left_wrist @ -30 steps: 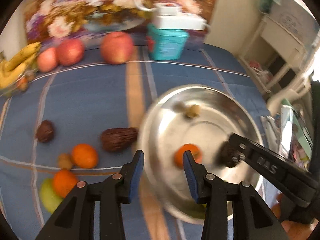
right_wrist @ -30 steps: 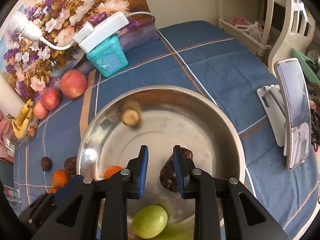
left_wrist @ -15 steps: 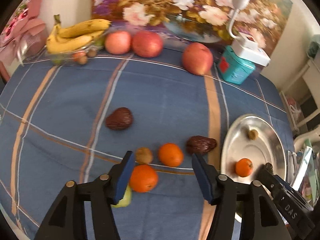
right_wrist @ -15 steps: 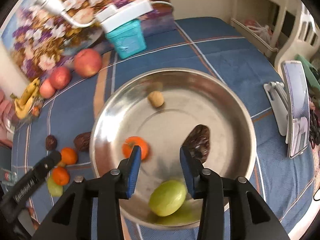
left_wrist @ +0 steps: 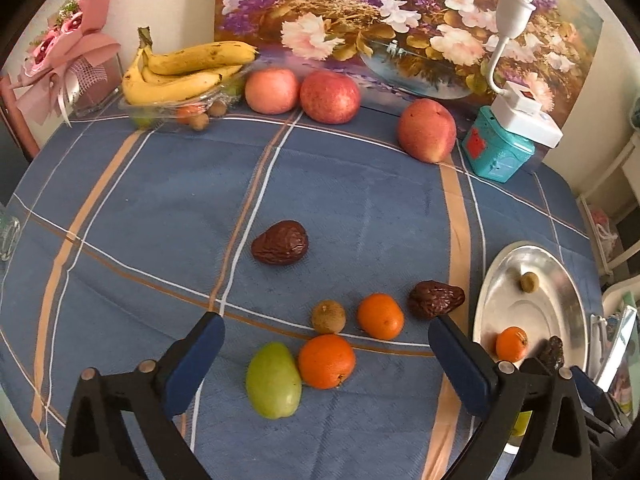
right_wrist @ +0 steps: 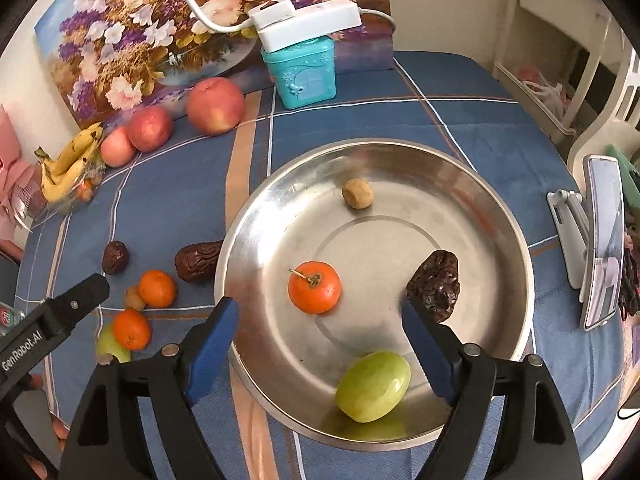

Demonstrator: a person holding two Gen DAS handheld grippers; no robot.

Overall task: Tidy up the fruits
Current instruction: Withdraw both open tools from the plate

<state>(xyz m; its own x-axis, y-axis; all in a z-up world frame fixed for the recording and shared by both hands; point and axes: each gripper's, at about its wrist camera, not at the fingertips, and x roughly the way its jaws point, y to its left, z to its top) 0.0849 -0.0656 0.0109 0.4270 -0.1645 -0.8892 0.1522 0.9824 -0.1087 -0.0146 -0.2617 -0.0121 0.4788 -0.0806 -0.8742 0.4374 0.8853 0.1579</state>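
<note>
The steel plate (right_wrist: 500, 208) holds an orange (right_wrist: 315, 287), a dark date (right_wrist: 435, 285), a green fruit (right_wrist: 374, 386) and a small brown fruit (right_wrist: 357, 193). My right gripper (right_wrist: 320, 352) is open and empty above the plate's near side. My left gripper (left_wrist: 326, 364) is open and empty above a cluster on the cloth: a green fruit (left_wrist: 273, 380), two oranges (left_wrist: 327, 361) (left_wrist: 380, 316), a small brown fruit (left_wrist: 328, 317) and two dates (left_wrist: 436, 299) (left_wrist: 280, 242). The plate (left_wrist: 568, 280) lies to its right.
Three apples (left_wrist: 330, 97), bananas over a clear tray (left_wrist: 180, 68), a teal box (left_wrist: 498, 152) with a white lamp base and a flower painting stand at the table's back. A phone on a stand (right_wrist: 604, 236) is right of the plate. A chair stands beyond.
My left gripper has swung left from the plate to the loose fruit cluster and opened wide. My right gripper let go of the date, opened wide and pulled back over the plate.
</note>
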